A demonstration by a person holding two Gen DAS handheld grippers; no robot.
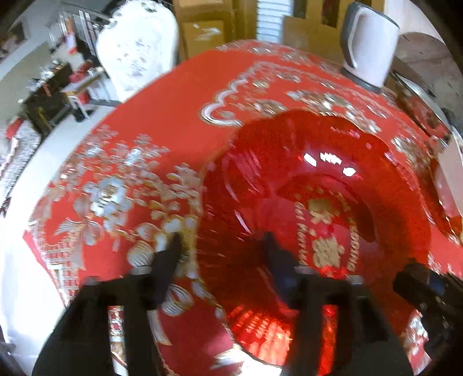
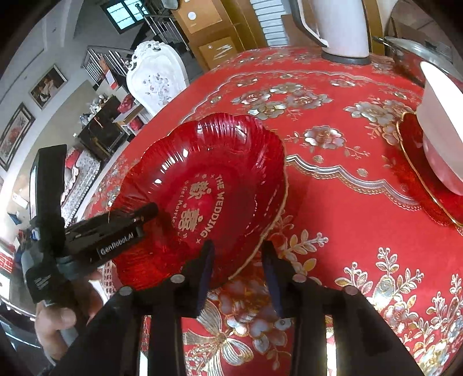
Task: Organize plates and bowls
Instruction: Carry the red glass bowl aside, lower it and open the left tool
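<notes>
Straddling opposite rims of the ribbed, translucent red wedding plate (image 2: 202, 185), both tongs (image 1: 222, 245) (image 2: 238, 254) agape, gripping nothing.

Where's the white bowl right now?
In the right wrist view the white bowl sits at the far right edge, on a red plate, with the kettle behind it to the left.

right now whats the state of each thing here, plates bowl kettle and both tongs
red heart plate: tilted, one edge lifted off the tablecloth, empty
left tongs: at the plate's rim; grip hidden, view blurred
right tongs: open, straddling the plate's near rim
white bowl: upright, resting on the second red plate
kettle: upright on its base, lid out of frame
</notes>
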